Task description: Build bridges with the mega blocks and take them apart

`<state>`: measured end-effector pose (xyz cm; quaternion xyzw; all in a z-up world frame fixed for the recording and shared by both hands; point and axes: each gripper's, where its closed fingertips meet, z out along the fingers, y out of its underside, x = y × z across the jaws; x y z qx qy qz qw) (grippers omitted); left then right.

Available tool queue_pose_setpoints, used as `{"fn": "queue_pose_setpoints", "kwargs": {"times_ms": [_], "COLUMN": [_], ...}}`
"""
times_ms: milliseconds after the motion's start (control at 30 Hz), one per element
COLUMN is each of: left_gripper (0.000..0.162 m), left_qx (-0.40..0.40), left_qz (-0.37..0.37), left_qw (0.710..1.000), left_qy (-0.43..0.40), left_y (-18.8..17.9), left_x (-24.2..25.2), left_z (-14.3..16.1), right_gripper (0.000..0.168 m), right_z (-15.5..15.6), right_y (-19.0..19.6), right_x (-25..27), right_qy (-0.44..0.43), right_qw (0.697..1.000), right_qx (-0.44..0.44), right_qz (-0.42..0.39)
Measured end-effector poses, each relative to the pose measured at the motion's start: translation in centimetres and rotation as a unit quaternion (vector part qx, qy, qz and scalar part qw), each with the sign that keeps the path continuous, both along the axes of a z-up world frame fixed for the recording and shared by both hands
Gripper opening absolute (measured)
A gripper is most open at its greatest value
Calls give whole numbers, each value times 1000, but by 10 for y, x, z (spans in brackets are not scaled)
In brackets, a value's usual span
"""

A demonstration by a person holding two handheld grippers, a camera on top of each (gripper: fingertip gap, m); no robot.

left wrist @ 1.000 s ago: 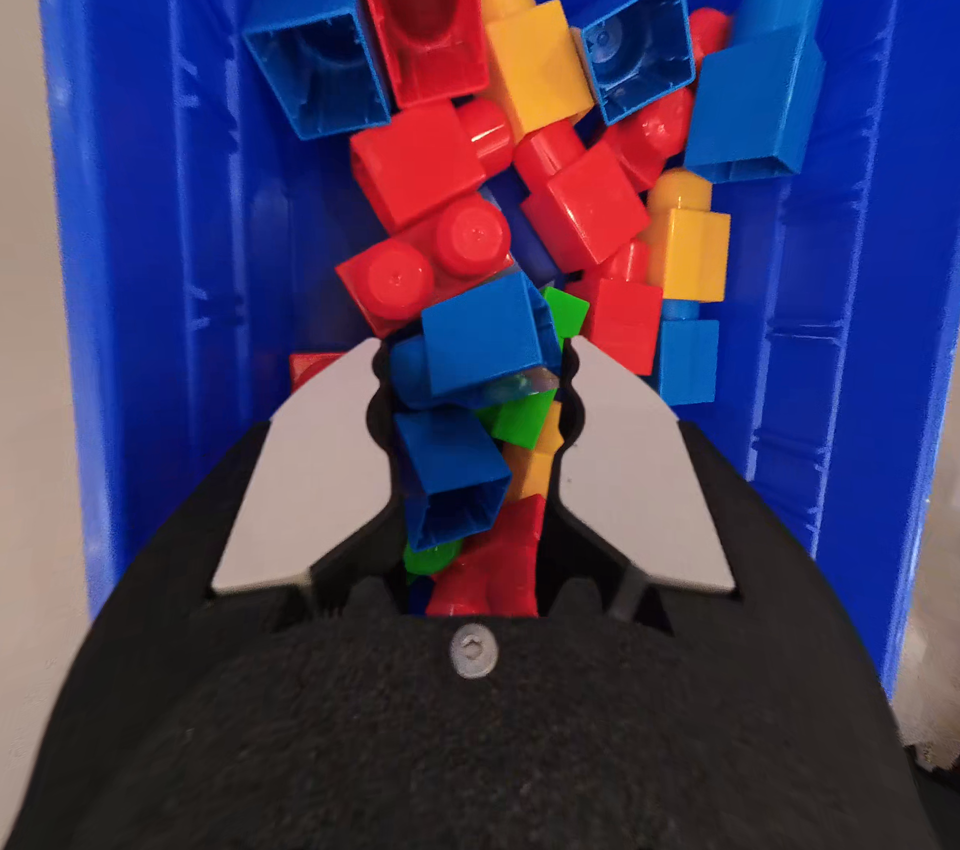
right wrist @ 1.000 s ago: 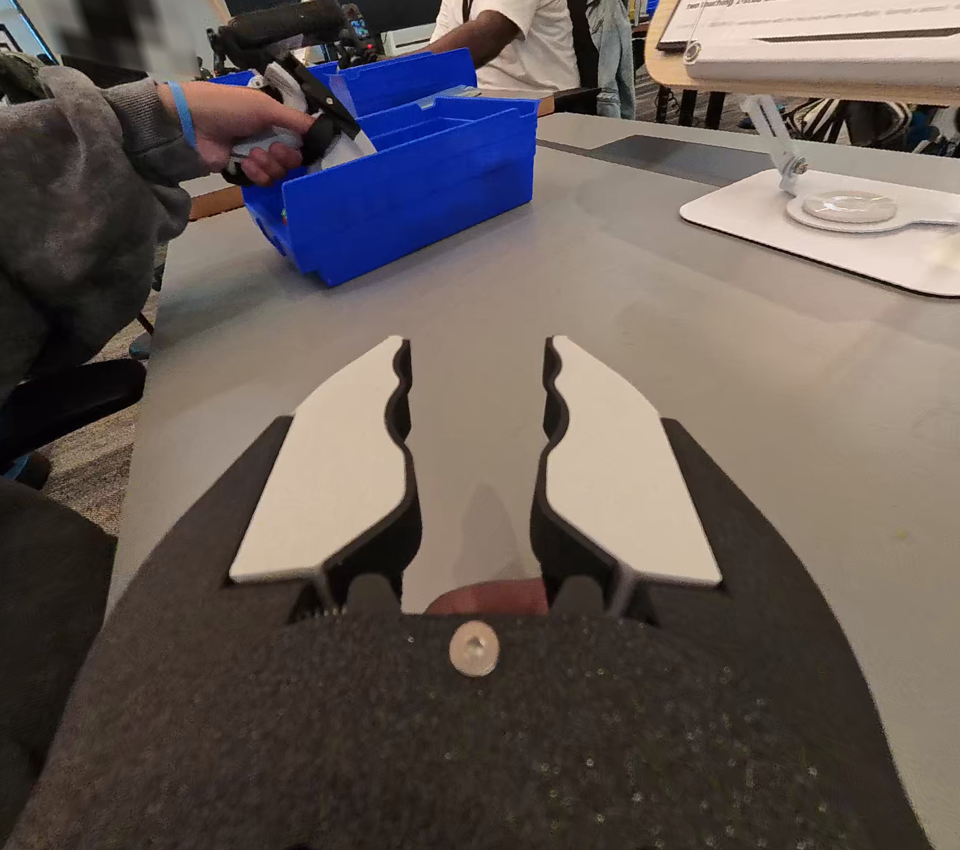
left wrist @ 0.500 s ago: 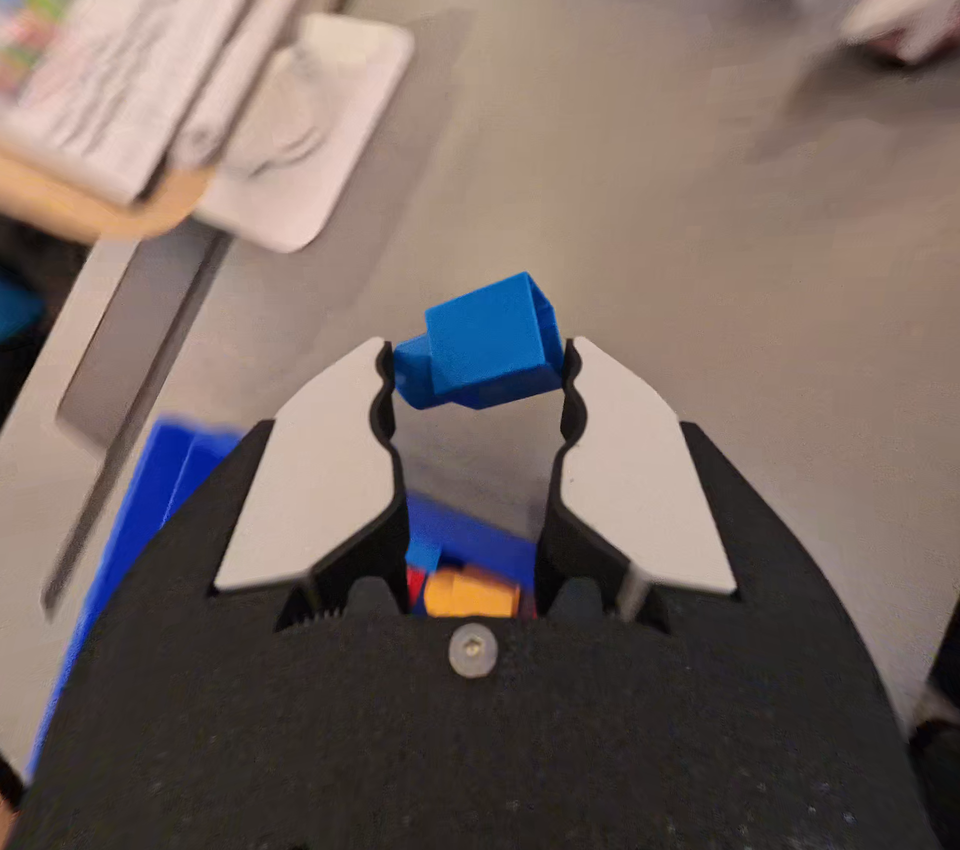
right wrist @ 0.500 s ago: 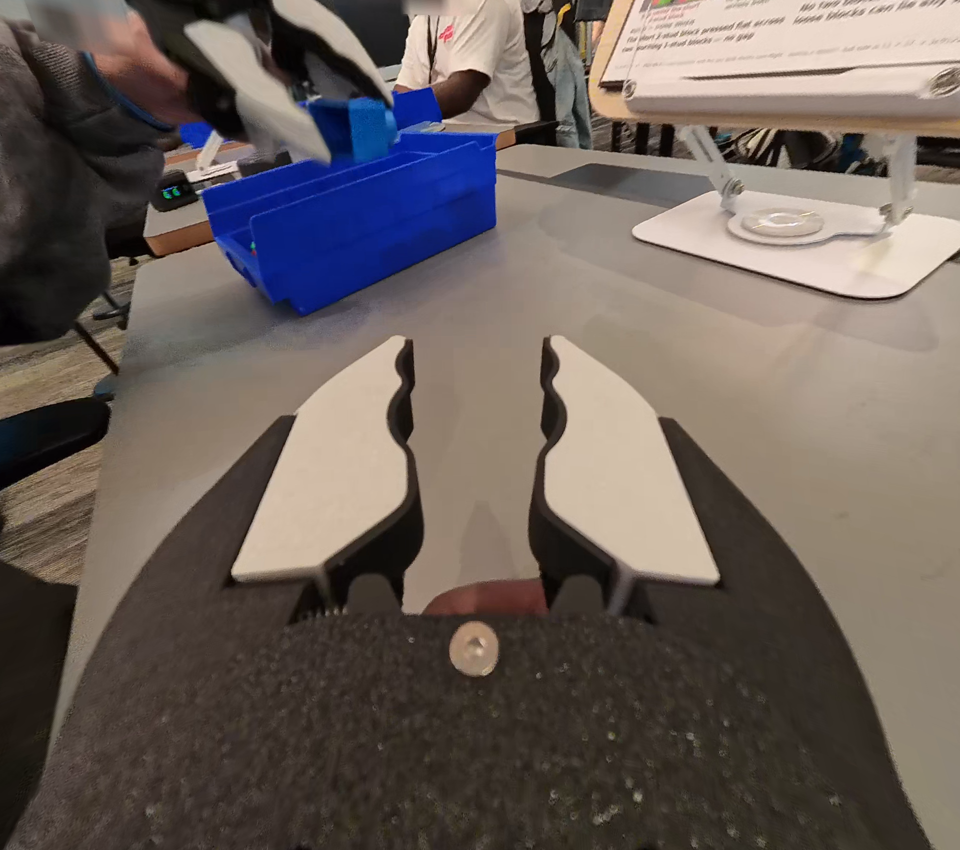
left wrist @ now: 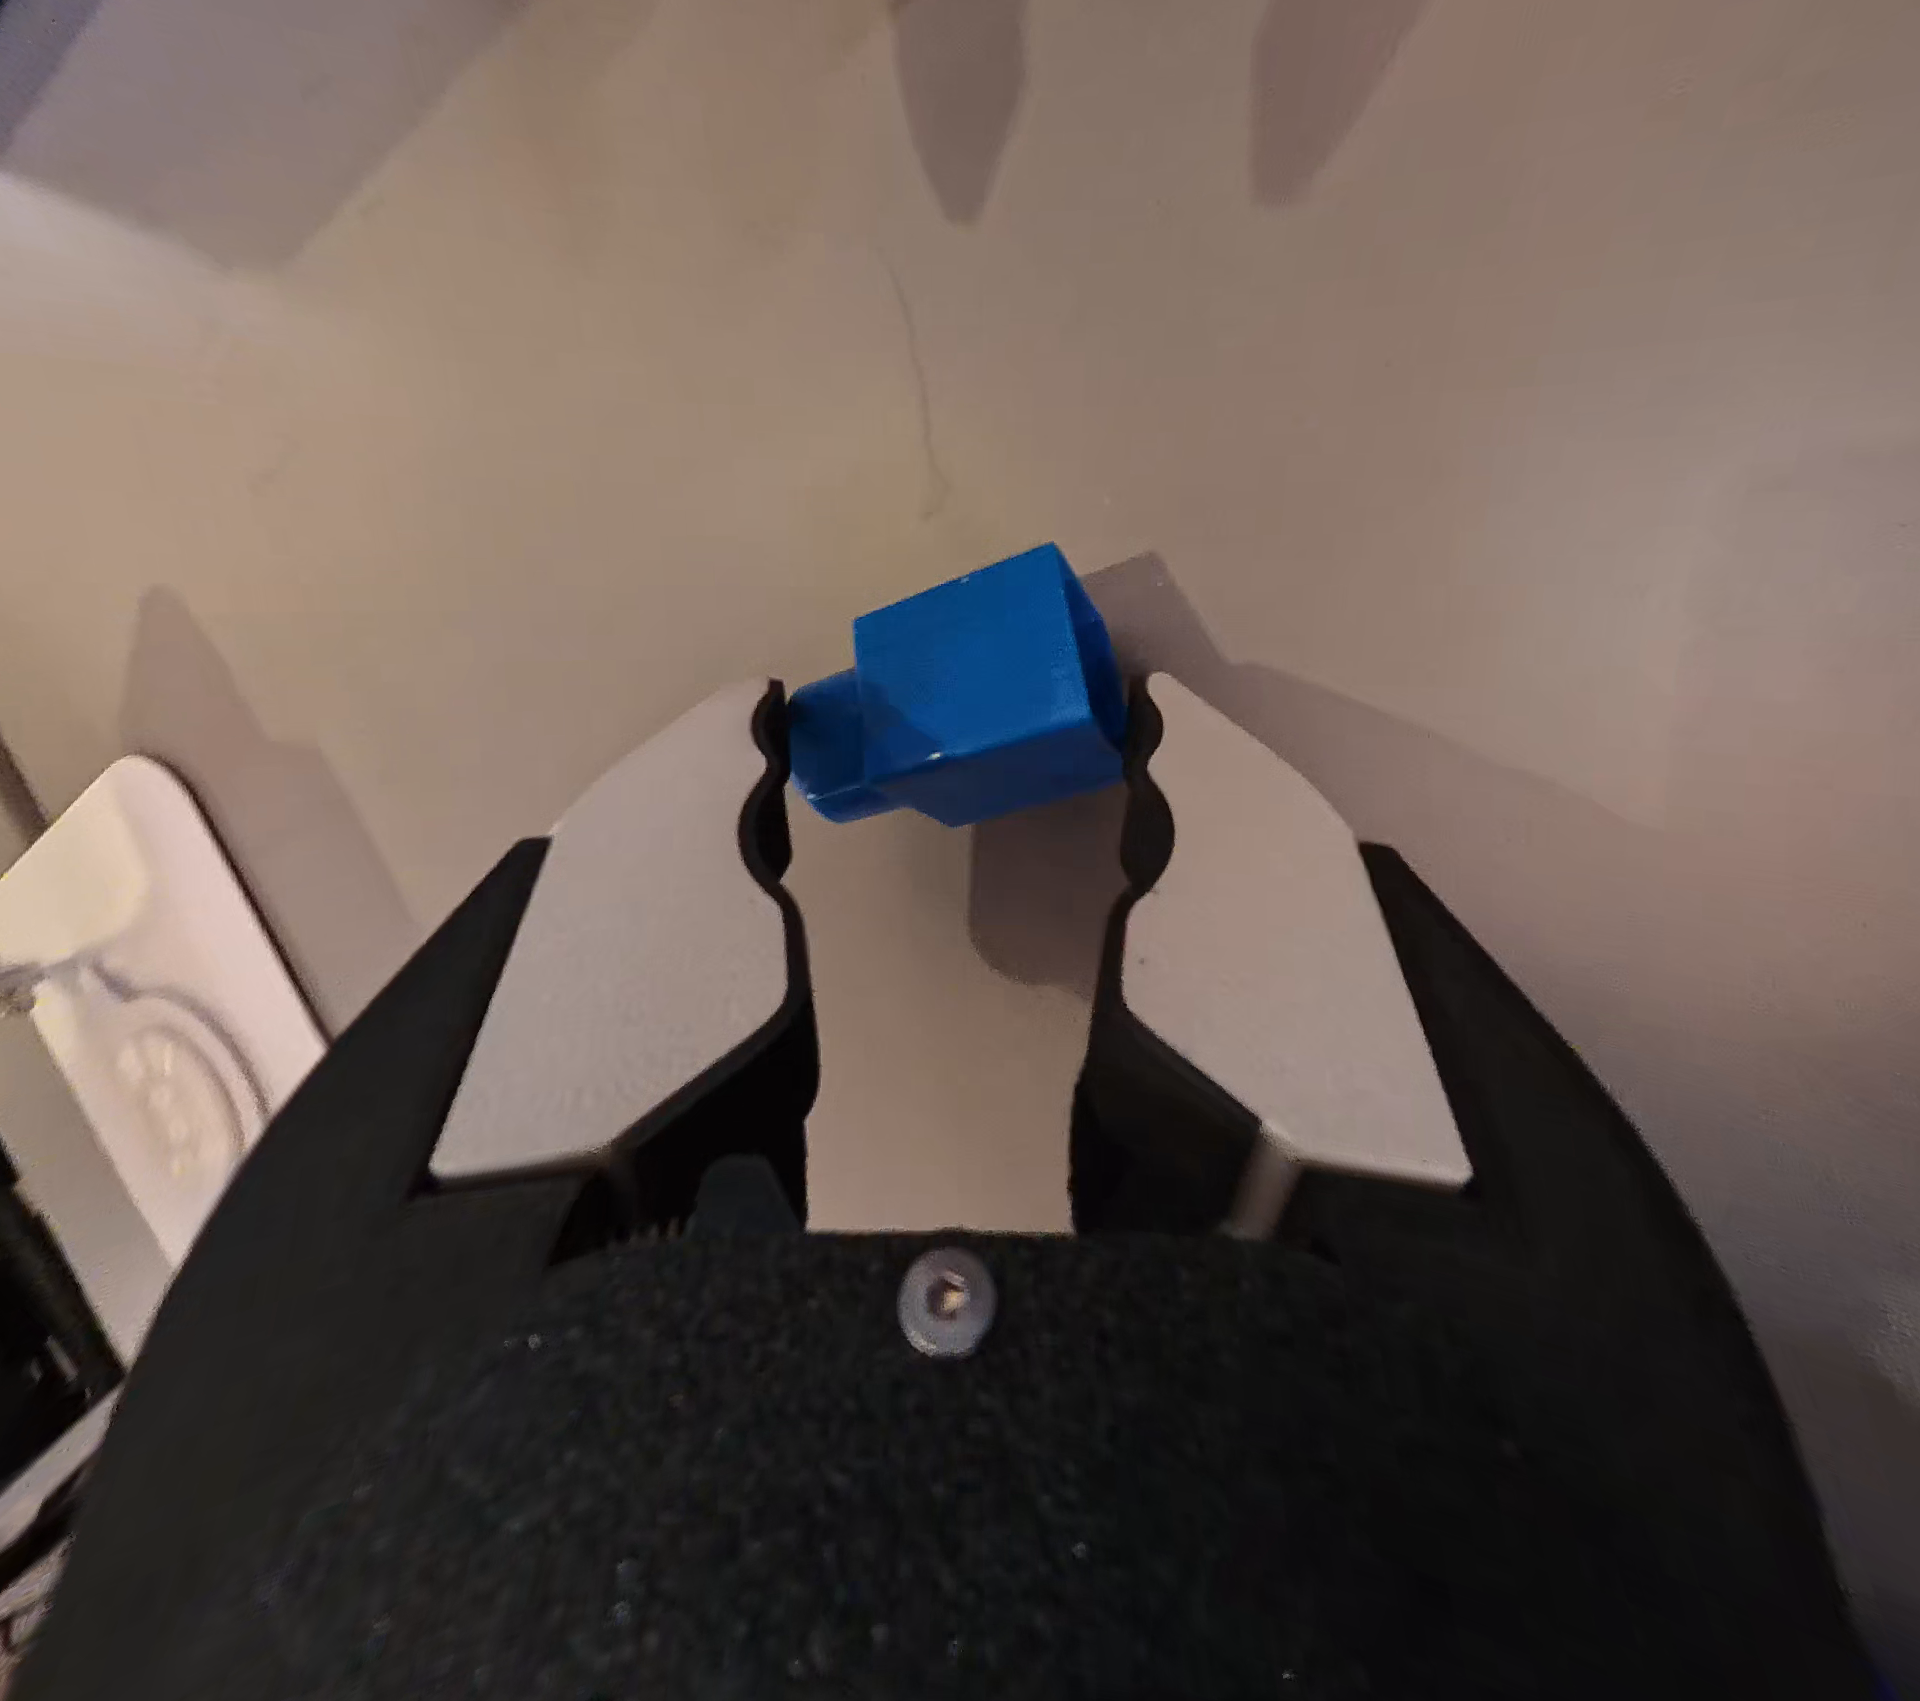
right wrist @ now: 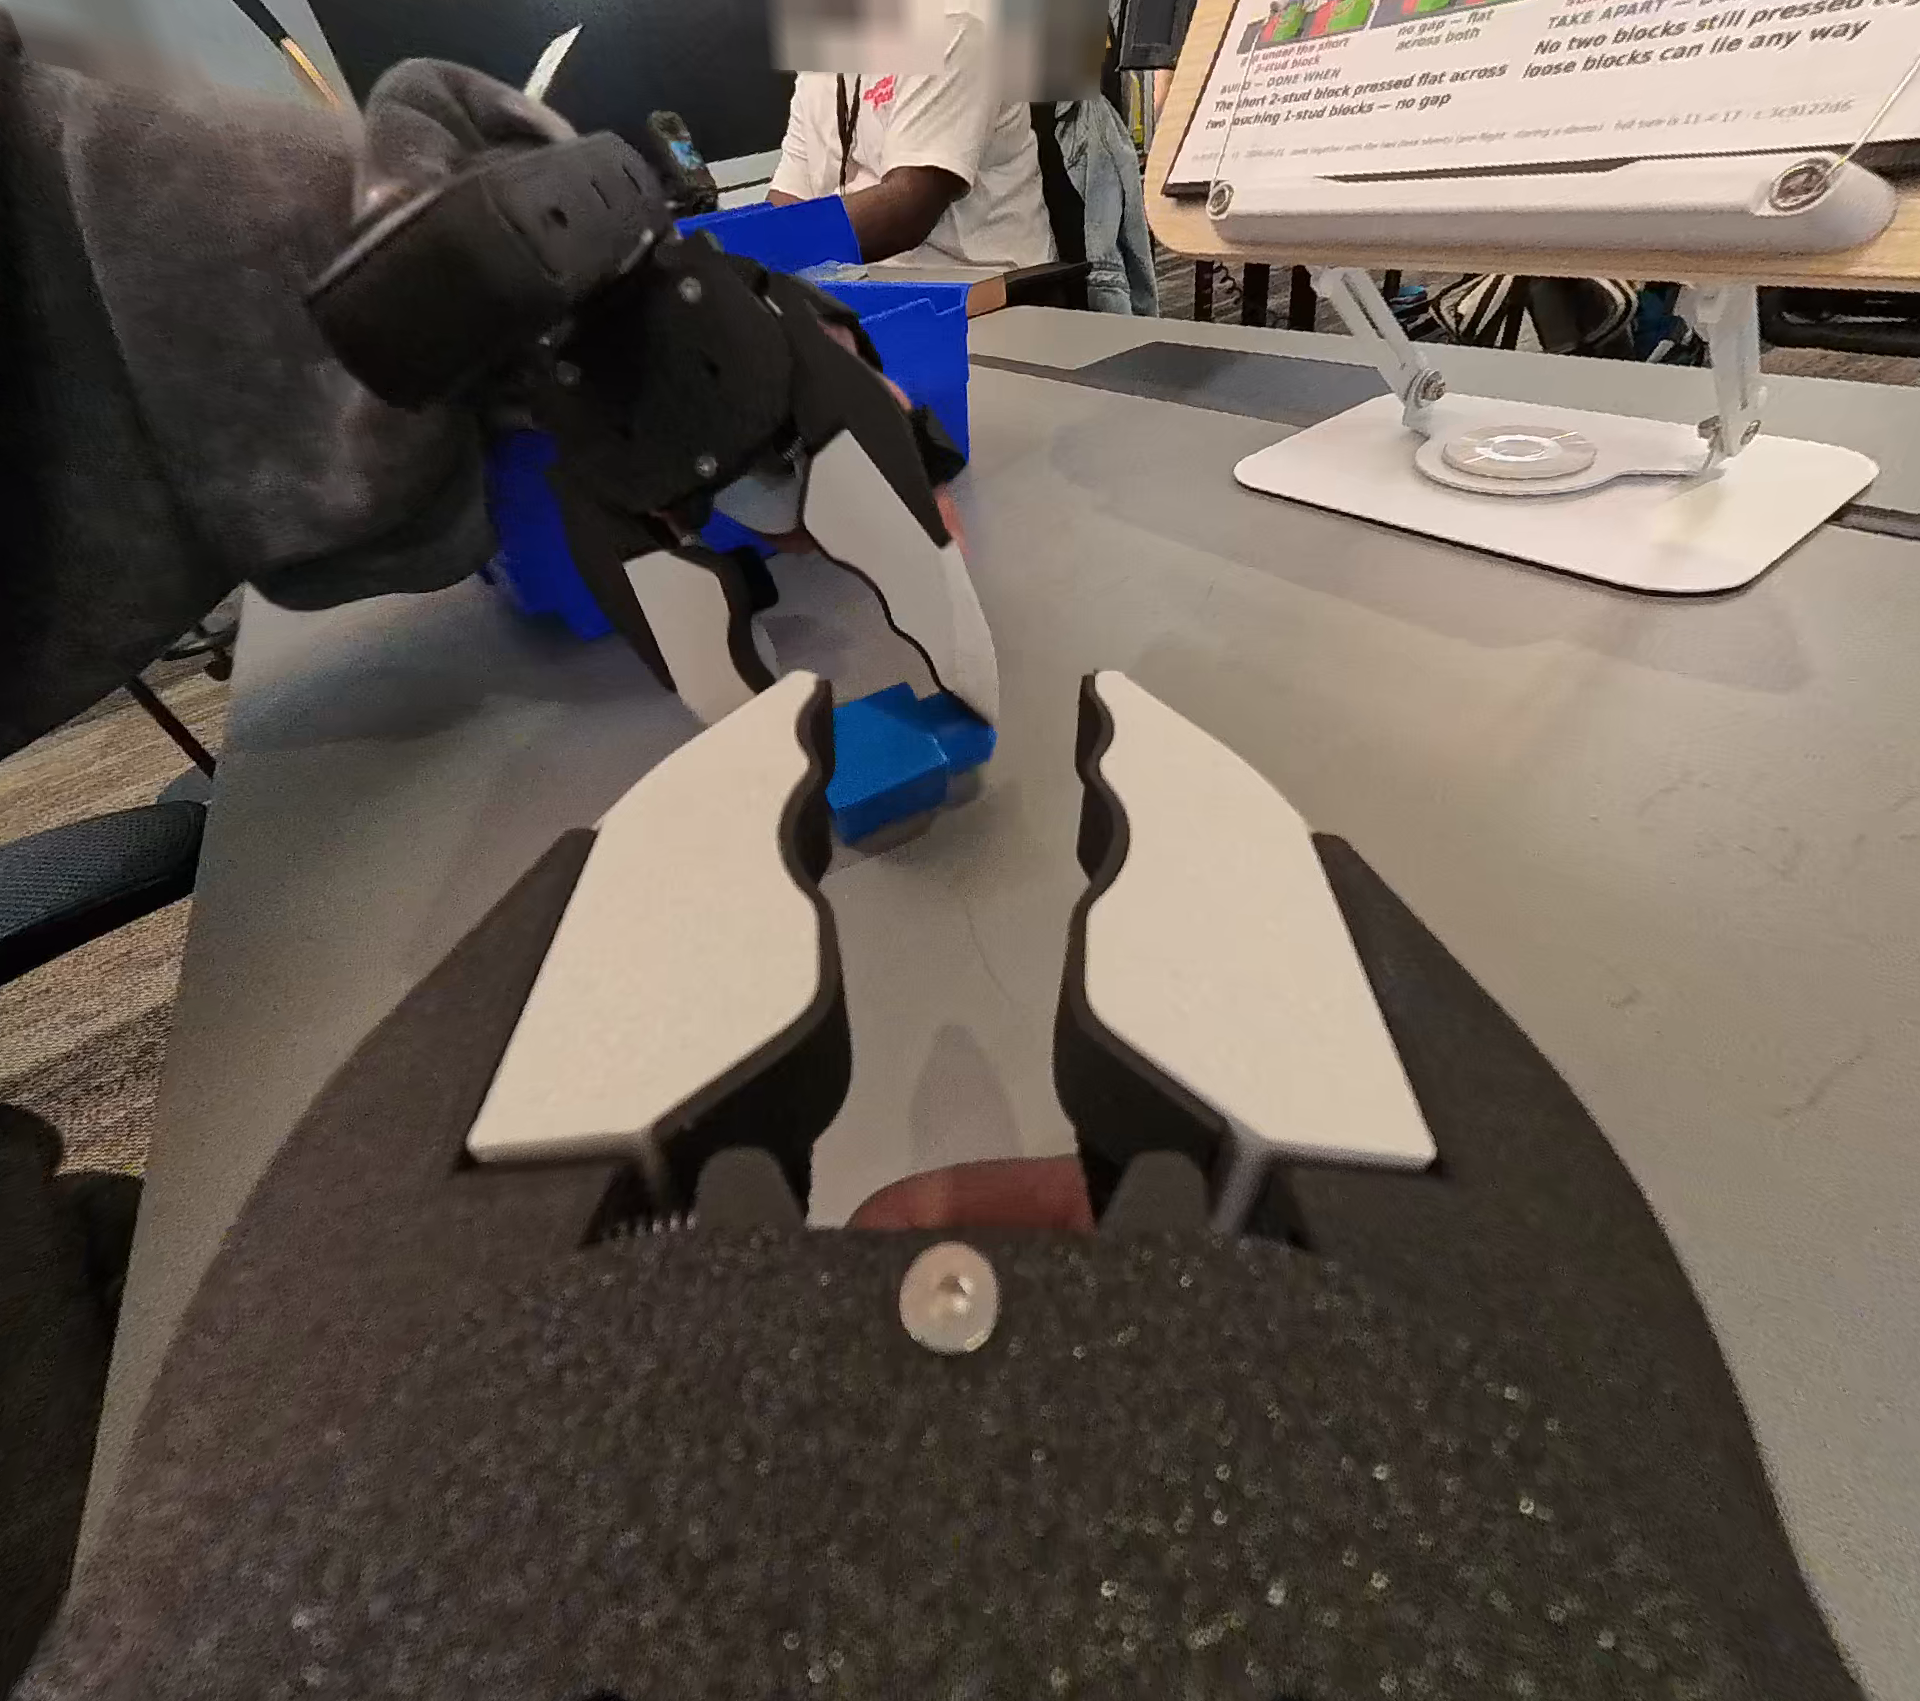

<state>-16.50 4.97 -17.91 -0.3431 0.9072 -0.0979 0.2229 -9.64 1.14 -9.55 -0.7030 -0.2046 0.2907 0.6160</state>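
While pointing down at the table (left wrist: 1351,404), left gripper (left wrist: 951,752) pinches blue block (left wrist: 977,701) at its tips, stud sideways | block low over table, contact unclear | right gripper (right wrist: 951,747) empty, jaws partly apart, just beside block | bin (right wrist: 914,363) behind | stand (right wrist: 1558,498) far right.

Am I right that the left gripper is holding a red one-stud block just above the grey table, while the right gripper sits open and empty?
Not quite: the block is blue, not red, as the left wrist view shows. The rest stands: the left gripper holds it just above the grey table, and the right gripper is open and empty.
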Motion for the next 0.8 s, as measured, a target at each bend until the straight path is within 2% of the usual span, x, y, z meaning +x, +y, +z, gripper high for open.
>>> {"fn": "queue_pose_setpoints", "kwargs": {"times_ms": [167,300,367,467,533,633,667,733,800], "left_gripper": [63,79,81,82,73,79,82,76,82], "left_qx": [5,10,4,-14,-19,-66,-85,-99,-107], "left_qz": [-3,43,80,179,295,485,534,622,661], "left_qw": [1000,999,997,983,953,865,832,763,729], "left_qy": [2,25,22,-34,-73,-109,-125,-143,-144], "left_y": [3,10,10,18,38,63,67,75,73], "left_x": [1,-15,-28,-51,-82,-149,-173,-222,-260], "left_z": [-7,2,23,80,119,150,153,148,132], "right_gripper": [45,45,45,44,44,43,43,43,43], "right_z": [-1,-1,-1,-1,-2,-3,-4,-5,-5], "right_y": [0,0,1,0,0,1,1,2,2], "right_x": [-1,0,0,0,-1,-2,-3,-5,-8], "right_qy": [2,6,9,9,6,1,1,0,-3], "right_qw": [1000,1000,1000,1000,1000,1000,1000,1000,1000], "right_qx": [-5,-8,-11,-12,-13,-16,-18,-21,-24], "right_qz": [5,5,5,6,7,7,8,13,17]}}
